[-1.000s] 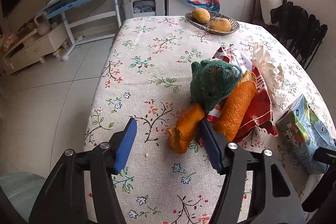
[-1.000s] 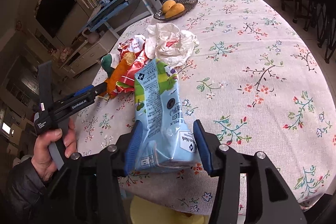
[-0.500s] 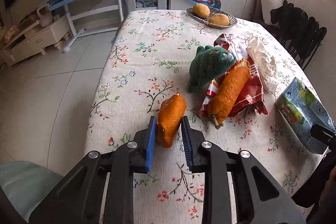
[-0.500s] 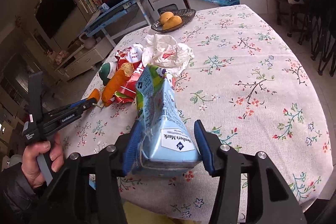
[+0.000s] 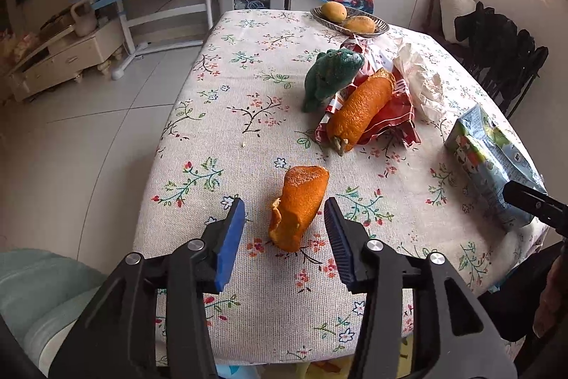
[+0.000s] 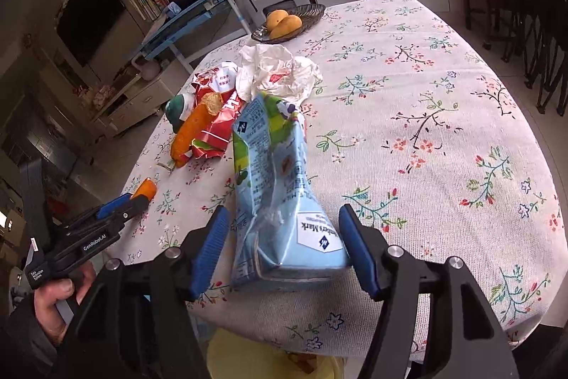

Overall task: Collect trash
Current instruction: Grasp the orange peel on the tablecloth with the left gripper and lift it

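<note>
Peel point(image 5: 298, 206) sat near the table point(image 5: 248, 73) edge between the left gripper point(image 5: 284, 237) jaws, which had just opened clear of it, while the right gripper point(image 6: 282, 249) jaws had also just widened around the carton point(image 6: 273, 187), left pad off it.

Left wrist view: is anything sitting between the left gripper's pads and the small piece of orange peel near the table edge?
Nothing visible does. The small orange peel lies on the tablecloth right between the pads of the left gripper, whose jaws have just been opening, with a bare gap on each side. The other trash sits farther back.
</note>
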Demonstrator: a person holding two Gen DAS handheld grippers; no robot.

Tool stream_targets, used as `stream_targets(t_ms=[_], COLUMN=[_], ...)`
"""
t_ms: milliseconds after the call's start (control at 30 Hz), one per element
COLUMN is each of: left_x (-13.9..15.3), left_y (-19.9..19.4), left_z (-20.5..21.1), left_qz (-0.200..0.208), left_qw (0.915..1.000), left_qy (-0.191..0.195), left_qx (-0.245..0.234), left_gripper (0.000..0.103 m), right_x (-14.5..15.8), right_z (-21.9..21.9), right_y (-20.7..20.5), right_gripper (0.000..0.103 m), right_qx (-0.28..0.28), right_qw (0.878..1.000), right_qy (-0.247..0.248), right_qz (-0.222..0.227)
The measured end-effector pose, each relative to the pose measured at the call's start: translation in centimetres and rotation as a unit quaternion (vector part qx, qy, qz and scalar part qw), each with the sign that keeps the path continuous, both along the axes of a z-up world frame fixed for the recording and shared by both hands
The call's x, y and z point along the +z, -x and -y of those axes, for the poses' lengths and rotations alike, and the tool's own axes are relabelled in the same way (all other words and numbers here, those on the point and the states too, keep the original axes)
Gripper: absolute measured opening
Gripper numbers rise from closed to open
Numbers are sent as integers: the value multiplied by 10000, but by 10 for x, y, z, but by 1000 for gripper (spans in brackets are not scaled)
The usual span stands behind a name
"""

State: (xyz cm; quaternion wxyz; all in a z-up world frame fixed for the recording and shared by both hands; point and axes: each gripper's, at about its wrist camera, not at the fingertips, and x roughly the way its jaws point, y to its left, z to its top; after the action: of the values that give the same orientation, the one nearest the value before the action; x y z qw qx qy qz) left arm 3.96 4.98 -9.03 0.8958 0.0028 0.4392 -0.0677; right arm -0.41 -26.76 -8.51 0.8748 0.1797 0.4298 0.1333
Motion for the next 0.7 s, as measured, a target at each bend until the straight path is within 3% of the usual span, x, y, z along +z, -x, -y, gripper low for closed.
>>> stream_targets(t_ms=[267, 700], left_x=[2, -2], left_y=[-5, -7], left_z=[5, 14], left_qz=[40, 11], left_qw=[9999, 9994], left_qy=[-84, -317], left_qx=[-43, -145], left_gripper=[53, 55], right_x=[-3, 4], right_z=[5, -15], right_y=[-5, -6], right_gripper=[64, 74], right_qx=[-110, -49], right_qw=[9995, 9964], right_qy=[-283, 823], right_qz=[-59, 188])
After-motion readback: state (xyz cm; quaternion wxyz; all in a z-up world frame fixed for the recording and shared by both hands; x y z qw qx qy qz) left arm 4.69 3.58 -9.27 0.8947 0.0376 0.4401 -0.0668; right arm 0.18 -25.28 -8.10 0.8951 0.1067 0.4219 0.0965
